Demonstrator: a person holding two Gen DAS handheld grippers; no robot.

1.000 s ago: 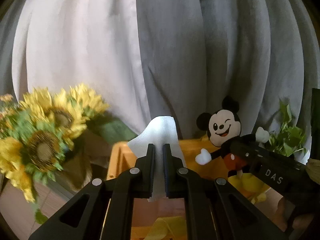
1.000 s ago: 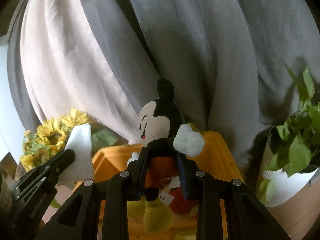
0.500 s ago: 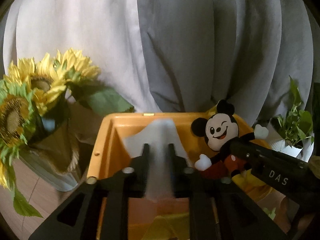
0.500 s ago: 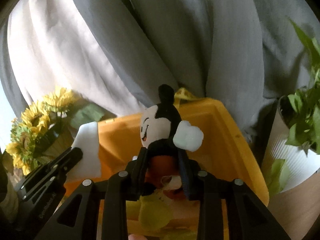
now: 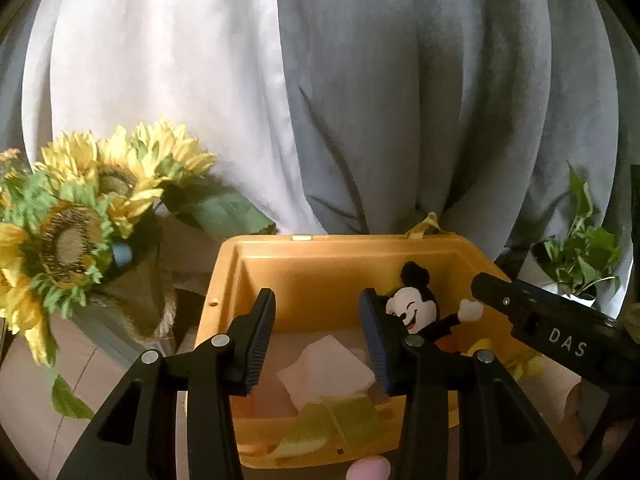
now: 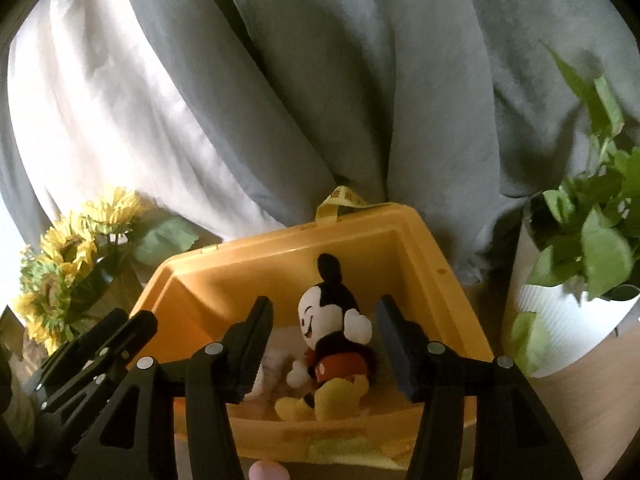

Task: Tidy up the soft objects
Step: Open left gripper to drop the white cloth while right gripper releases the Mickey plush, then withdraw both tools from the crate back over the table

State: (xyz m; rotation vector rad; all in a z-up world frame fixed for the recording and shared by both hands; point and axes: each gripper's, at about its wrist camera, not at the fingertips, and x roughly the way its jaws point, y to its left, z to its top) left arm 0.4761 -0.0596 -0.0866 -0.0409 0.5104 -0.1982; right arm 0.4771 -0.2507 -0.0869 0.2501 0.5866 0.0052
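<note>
Left gripper (image 5: 316, 336): its jaws are opening. Nothing is sitting between them. It is letting go and hanging over the bin.
Right gripper (image 6: 324, 340): its jaws are opening too. The mouse is showing between them, but the pads are not pressing on it.
Bin (image 5: 320, 268): one yellow bin, sitting in the middle, near the curtain.
Mouse (image 6: 336, 336): one toy mouse, lying in the bin on the right side.
Foam (image 5: 326, 368): one white foam piece, lying in the bin, left of the mouse.
Yellow cloth (image 5: 340, 420): lying at the near edge of the bin.
Sunflowers (image 5: 80, 216): standing left of the bin.
Plant (image 6: 592, 240): one green plant in a white pot, right of the bin.
Curtain (image 5: 360, 80): hanging at the far side.
</note>
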